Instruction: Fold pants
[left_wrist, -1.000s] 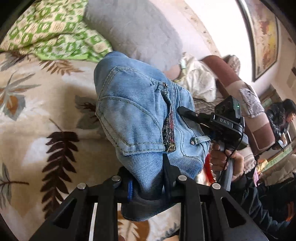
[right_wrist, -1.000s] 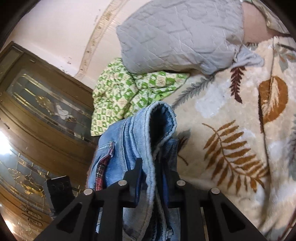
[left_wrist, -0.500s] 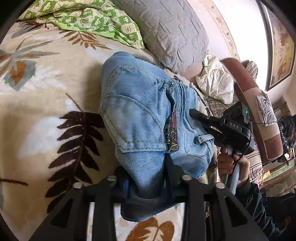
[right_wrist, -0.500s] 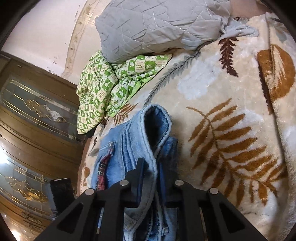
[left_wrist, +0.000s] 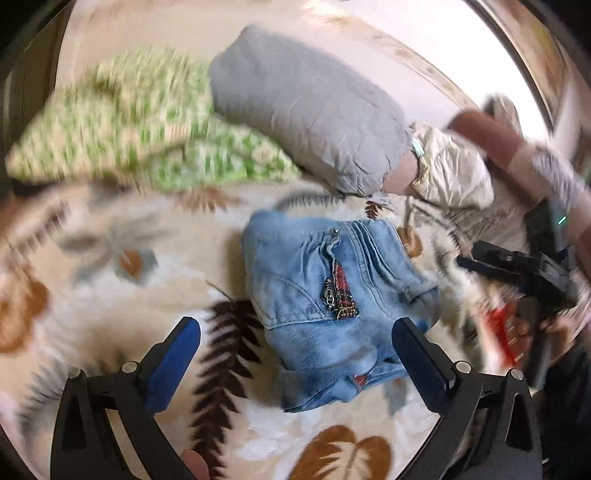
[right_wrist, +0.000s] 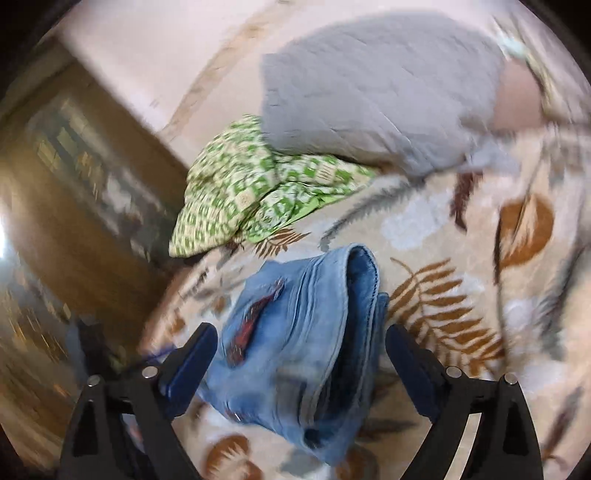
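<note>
My left gripper (left_wrist: 295, 354) has its jaws spreading wide, the blue pads well apart and pressing on nothing. The folded pants (left_wrist: 332, 295) lie on the leaf-patterned blanket (left_wrist: 110, 295) just ahead of them, at about twelve o'clock from the left pads, free of both. In the left wrist view the denim bundle shows a front pocket seam and a small plaid patch (left_wrist: 341, 291) near its middle, with the thick folded edge nearest me.

My right gripper (right_wrist: 297, 356) is opening too, its jaws released. In the right wrist view the pants (right_wrist: 295, 332) sit between and just beyond the two pads; I cannot see either pad touching the cloth. The rolled fold of the denim stands up toward twelve o'clock, its darker inside showing along the right edge.

Beyond the pants, at eleven o'clock in the right wrist view, a green-and-white checked cloth (right_wrist: 258, 192) lies crumpled on the blanket, and a grey quilted pillow (right_wrist: 380, 96) rests against it at one o'clock. In the left wrist view the same pillow (left_wrist: 310, 107) is at twelve o'clock and the green cloth (left_wrist: 147, 140) at ten, heavily blurred. A cream-coloured garment (left_wrist: 454, 177) is heaped at two o'clock. At three o'clock in that view I see my right gripper's black body (left_wrist: 517, 262), with my hand (left_wrist: 524, 328) below it, too smeared to make out more. A dark wooden door (right_wrist: 74, 221) fills nine o'clock in the right wrist view.
</note>
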